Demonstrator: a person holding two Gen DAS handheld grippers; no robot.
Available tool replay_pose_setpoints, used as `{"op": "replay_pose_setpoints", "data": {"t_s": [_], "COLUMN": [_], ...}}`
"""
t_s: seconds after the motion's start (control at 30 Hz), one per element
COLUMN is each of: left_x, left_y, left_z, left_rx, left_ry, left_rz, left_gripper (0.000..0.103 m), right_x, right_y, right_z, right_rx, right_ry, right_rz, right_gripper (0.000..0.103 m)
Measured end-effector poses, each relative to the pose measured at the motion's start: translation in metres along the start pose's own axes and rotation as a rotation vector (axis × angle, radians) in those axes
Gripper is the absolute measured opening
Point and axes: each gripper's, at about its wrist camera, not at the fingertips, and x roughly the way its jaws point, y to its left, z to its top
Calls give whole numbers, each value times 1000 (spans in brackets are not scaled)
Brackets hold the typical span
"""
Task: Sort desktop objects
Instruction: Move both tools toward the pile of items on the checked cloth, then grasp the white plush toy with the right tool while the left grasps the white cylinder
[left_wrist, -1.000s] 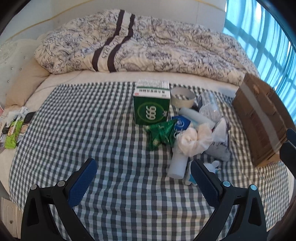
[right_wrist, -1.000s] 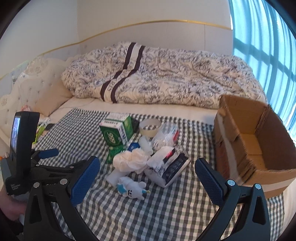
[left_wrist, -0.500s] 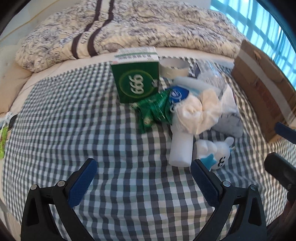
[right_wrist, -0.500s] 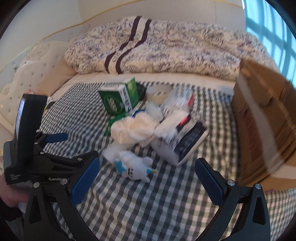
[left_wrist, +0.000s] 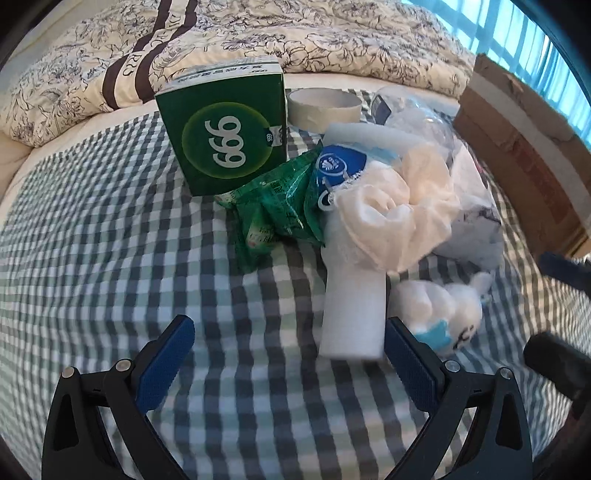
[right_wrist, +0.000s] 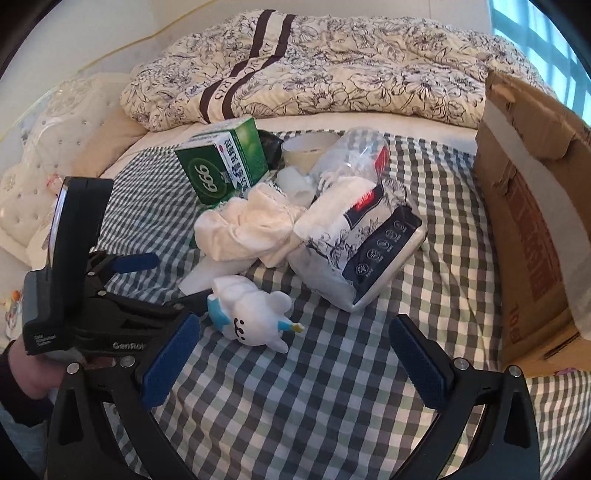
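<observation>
Desktop objects are heaped mid-bed on the checked cloth, not yet sorted; the cardboard box is stood open at the heap's right edge, presumably as the drop target, so carries can be kept short. The left gripper is held low with fingers wide apart and nothing between them; the white foam block lies just ahead, close against the right-hand pad, so it is judged the likely first pick. The right gripper is likewise spread and empty, with the white plush toy just ahead of its fingers. The cream cloth is draped over the block's far end, so drag on lifting is to be expected. In the left view alone, the crumpled green wrapper and blue-labelled packet are seen wedged under the green 999 box, with the tape roll behind. In the right view alone, the printed tissue pack face, the clear bag behind it, the box's open top, and the person's hand on the left tool are shown. The box interior cannot be seen.
</observation>
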Motion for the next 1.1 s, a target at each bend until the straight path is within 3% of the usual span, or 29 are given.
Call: {"op": "replay_pose_setpoints", "data": {"t_s": [0.2, 0.27, 0.37, 0.5, 0.7, 0.87, 1.0, 1.07, 1.1], "left_x": [3, 3, 4, -4, -30, -45, -53, -56, -57], "left_y": [-2, -7, -15, -10, 3, 14, 19, 21, 22], "left_z": [5, 7, 5, 4, 3, 2, 3, 3, 3], "left_rx": [-12, 3, 32, 1, -18, -24, -32, -34, -34], "left_ry": [-35, -42, -52, -73, -115, -131, -142, -150, -151], "left_rz": [-85, -104, -94, -137, -131, -120, -119, -115, -114], "left_gripper": [76, 54, 38, 34, 33, 33, 33, 32, 32], "right_x": [10, 13, 16, 20, 30, 48, 56, 59, 61], "right_y": [-4, -5, -5, -2, 0, 4, 12, 20, 23], "right_z": [0, 1, 3, 2, 1, 2, 1, -1, -3], "right_rx": [13, 16, 16, 9, 6, -8, -32, -52, -54], "right_ry": [9, 9, 11, 18, 34, 69, 89, 103, 106], "right_rz": [2, 5, 14, 24, 51, 57, 58, 67, 83], "right_gripper": [103, 103, 103, 103, 101, 83, 77, 57, 55]}}
